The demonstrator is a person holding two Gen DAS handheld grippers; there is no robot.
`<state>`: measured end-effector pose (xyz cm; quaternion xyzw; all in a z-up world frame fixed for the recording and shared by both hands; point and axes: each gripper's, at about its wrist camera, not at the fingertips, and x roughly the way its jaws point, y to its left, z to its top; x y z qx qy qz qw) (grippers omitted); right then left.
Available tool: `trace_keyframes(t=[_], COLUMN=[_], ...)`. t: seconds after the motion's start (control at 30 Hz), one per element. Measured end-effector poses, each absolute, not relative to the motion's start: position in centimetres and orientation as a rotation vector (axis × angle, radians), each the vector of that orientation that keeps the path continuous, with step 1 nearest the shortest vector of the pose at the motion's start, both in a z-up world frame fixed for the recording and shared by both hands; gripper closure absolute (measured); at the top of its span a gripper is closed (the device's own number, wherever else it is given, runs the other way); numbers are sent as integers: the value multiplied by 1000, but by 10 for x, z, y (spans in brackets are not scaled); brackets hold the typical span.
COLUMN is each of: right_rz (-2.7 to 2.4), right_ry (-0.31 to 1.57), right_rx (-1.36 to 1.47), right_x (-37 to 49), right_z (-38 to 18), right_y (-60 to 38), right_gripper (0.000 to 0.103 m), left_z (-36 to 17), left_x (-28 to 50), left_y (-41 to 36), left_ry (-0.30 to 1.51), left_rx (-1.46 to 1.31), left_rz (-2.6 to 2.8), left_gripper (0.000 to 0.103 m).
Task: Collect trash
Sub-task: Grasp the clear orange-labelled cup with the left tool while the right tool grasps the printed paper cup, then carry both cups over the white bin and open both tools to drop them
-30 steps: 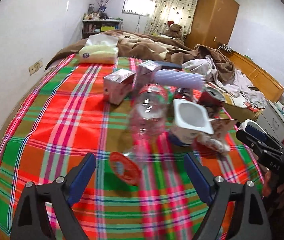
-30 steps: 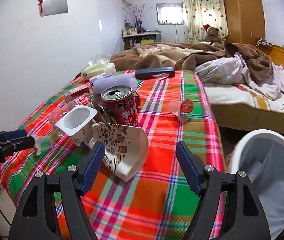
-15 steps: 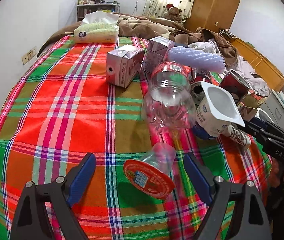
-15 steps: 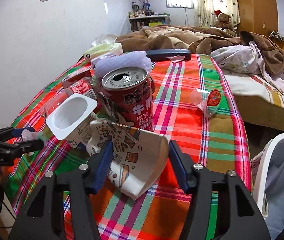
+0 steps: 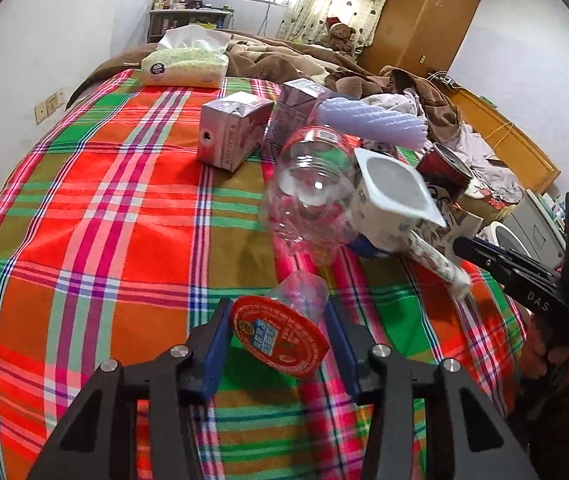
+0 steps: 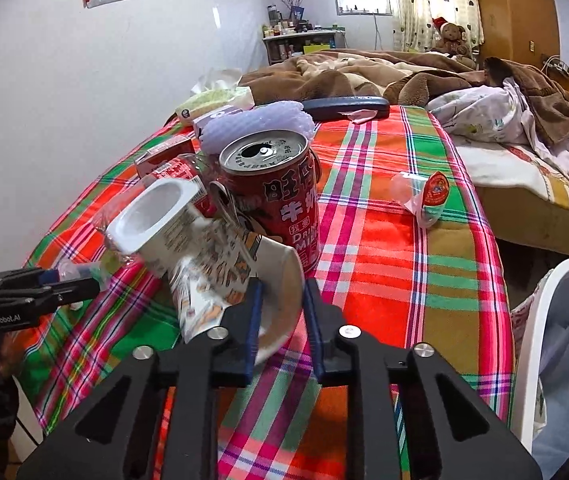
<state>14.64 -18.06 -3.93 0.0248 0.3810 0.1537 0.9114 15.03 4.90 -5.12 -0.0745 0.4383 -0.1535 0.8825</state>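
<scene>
Trash lies on a plaid bedspread (image 5: pixel 96 208). My left gripper (image 5: pixel 278 320) is shut on a clear jelly cup with a red foil lid (image 5: pixel 280 334). My right gripper (image 6: pixel 280 300) is shut on the rim of a crushed printed paper cup (image 6: pixel 220 276). Behind the paper cup stand a red drink can (image 6: pixel 274 192) and a tilted white yogurt cup (image 6: pixel 156 220). In the left wrist view a clear plastic bottle (image 5: pixel 308 188) lies beside the yogurt cup (image 5: pixel 392 204), with two pink cartons (image 5: pixel 232 136) behind.
A white bin with a liner (image 6: pixel 560 344) stands right of the bed. A second jelly cup (image 6: pixel 424 196) lies on the spread. A tissue pack (image 5: pixel 184 64), purple foam netting (image 5: pixel 368 124), a dark case (image 6: pixel 344 106) and rumpled blankets (image 6: pixel 364 76) lie farther back.
Both grippers moved forward and closed: the left onto the red-lidded jelly cup, the right onto the paper cup's rim.
</scene>
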Motion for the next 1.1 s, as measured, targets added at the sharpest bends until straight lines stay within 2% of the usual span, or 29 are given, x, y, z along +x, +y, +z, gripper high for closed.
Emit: trace_keyframes(t=[0.17, 0.6, 1.1], right_rz=[342, 299, 150], right_ry=[779, 712, 618], right_rx=[82, 154, 188], right_x=[140, 116, 92], right_z=[-42, -35, -13], right_y=[-182, -202, -262], right_gripper=[91, 92, 92], left_z=[-46, -31, 16], left_x=[143, 124, 126], left_y=[46, 24, -68], left_ry=[894, 850, 769], left_rx=[-162, -178, -101], left_rz=[-316, -341, -478], left_gripper=[56, 56, 56])
